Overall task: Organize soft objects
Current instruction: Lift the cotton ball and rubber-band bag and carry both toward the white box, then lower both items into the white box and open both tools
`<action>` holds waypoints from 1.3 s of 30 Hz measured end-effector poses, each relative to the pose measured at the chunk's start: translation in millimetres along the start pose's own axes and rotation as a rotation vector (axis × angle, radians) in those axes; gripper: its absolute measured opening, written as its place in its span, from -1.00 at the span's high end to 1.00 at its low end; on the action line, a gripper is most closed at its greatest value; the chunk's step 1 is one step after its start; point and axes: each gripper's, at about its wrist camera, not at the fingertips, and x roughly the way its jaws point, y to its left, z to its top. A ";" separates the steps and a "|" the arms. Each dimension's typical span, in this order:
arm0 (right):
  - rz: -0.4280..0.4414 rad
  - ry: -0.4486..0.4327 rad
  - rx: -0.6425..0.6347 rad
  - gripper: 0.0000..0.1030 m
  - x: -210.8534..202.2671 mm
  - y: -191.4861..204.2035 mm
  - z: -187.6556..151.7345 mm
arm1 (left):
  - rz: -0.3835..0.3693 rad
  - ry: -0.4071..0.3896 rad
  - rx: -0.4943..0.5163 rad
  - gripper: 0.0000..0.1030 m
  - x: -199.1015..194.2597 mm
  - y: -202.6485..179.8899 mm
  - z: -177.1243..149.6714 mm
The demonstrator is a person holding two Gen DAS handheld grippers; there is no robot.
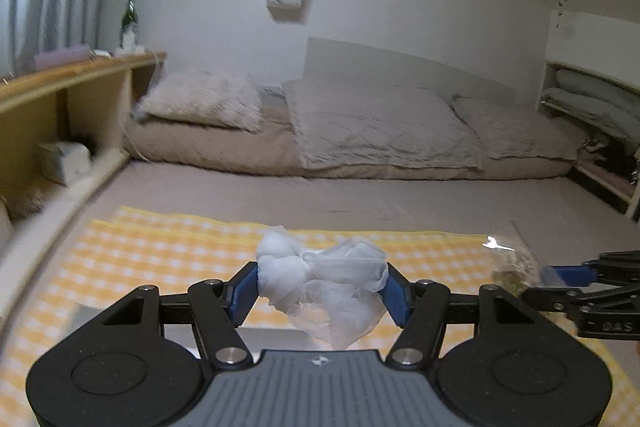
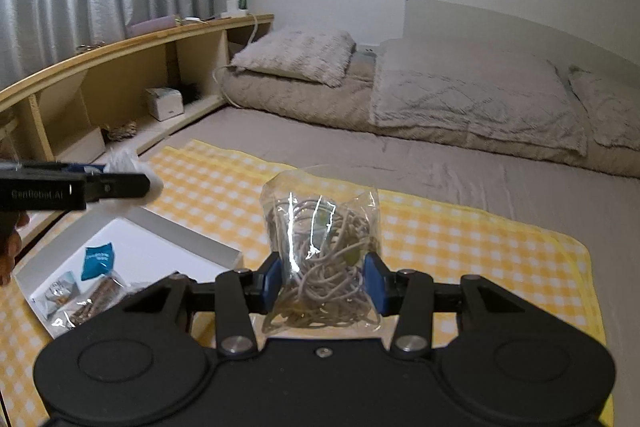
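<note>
Left claw (image 1: 322, 293) clamped, right claw (image 2: 324, 281) clamped

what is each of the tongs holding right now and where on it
Left tongs: a clear bag of white cotton balls, pinched across its middle. Right tongs: a clear bag of rubber bands, pinched at its lower sides.

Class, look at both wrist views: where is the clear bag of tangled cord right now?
The clear bag of cord is pinched between the right gripper's blue fingers, lifted over the yellow checked cloth, right of the white box.
</note>
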 end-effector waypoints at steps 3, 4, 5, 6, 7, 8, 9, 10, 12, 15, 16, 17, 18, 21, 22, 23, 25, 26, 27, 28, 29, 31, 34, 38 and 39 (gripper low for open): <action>0.011 -0.005 -0.028 0.12 5.2 9.1 2.4 | 0.032 -0.001 0.014 -0.25 -1.1 21.2 7.2; 0.013 -0.007 -0.043 0.12 7.2 12.9 2.7 | 0.040 0.001 0.018 -0.25 -0.3 28.3 8.3; 0.014 -0.007 -0.058 0.12 9.7 16.9 2.8 | 0.048 0.004 0.023 -0.25 1.1 34.9 8.3; 0.017 -0.006 -0.068 0.12 12.8 19.7 3.6 | 0.058 0.007 0.028 -0.25 2.6 42.1 7.7; 0.021 -0.004 -0.079 0.12 16.2 23.2 3.6 | 0.069 0.014 0.031 -0.25 4.7 51.1 5.6; 0.024 -0.001 -0.091 0.12 19.9 27.4 3.4 | 0.076 0.021 0.029 -0.25 6.9 58.6 3.2; 0.028 0.001 -0.104 0.12 22.8 31.4 3.0 | 0.086 0.032 0.025 -0.25 10.2 68.6 -0.5; 0.031 0.005 -0.127 0.12 27.6 36.8 2.2 | 0.095 0.044 0.021 -0.25 13.7 77.5 -3.3; 0.036 0.012 -0.169 0.12 34.7 47.5 0.4 | 0.119 0.072 0.014 -0.25 21.5 94.9 -9.6; 0.051 0.013 -0.250 0.12 46.1 66.6 -0.9 | 0.145 0.109 -0.016 -0.25 33.0 120.6 -20.5; 0.056 0.012 -0.271 0.12 49.2 72.6 -0.1 | 0.151 0.125 -0.024 -0.25 37.4 128.7 -23.7; 0.062 0.012 -0.296 0.12 53.3 80.2 0.6 | 0.158 0.137 -0.029 -0.25 41.4 135.1 -26.2; 0.066 0.011 -0.315 0.12 55.9 87.0 1.5 | 0.164 0.150 -0.031 -0.25 45.6 142.0 -28.5; 0.095 0.016 -0.407 0.12 69.3 112.0 2.2 | 0.171 0.185 -0.048 -0.25 57.6 161.3 -34.9; 0.111 0.020 -0.453 0.12 74.3 122.6 0.9 | 0.169 0.196 -0.055 -0.25 60.9 166.1 -36.7; 0.123 0.023 -0.495 0.12 78.5 132.2 -0.4 | 0.167 0.209 -0.065 -0.25 64.7 170.8 -39.3; 0.155 0.028 -0.579 0.13 88.2 153.3 -3.2 | 0.163 0.231 -0.092 -0.25 73.3 178.9 -44.6; 0.172 0.032 -0.606 0.13 92.7 161.4 -4.1 | 0.161 0.242 -0.103 -0.25 78.0 182.5 -46.9; 0.195 0.037 -0.638 0.13 98.6 171.3 -4.8 | 0.159 0.249 -0.110 -0.25 79.9 184.0 -49.9; 0.211 0.040 -0.665 0.13 103.8 180.1 -5.4 | 0.155 0.258 -0.116 -0.25 83.5 186.3 -51.9; 0.223 0.041 -0.687 0.13 108.6 186.8 -5.7 | 0.151 0.264 -0.119 -0.25 86.3 187.6 -53.3; 0.255 0.048 -0.735 0.13 119.6 202.8 -7.3 | 0.144 0.272 -0.124 -0.25 91.2 190.5 -55.2; 0.287 0.059 -0.802 0.13 136.5 222.4 -9.2 | 0.151 0.265 -0.149 -0.26 96.2 197.2 -55.3; 0.307 0.065 -0.920 0.13 155.7 243.8 -13.9 | 0.180 0.248 -0.208 -0.25 100.7 212.6 -55.1; 0.305 0.064 -0.957 0.13 161.2 249.3 -15.6 | 0.182 0.250 -0.213 -0.25 102.1 215.2 -55.5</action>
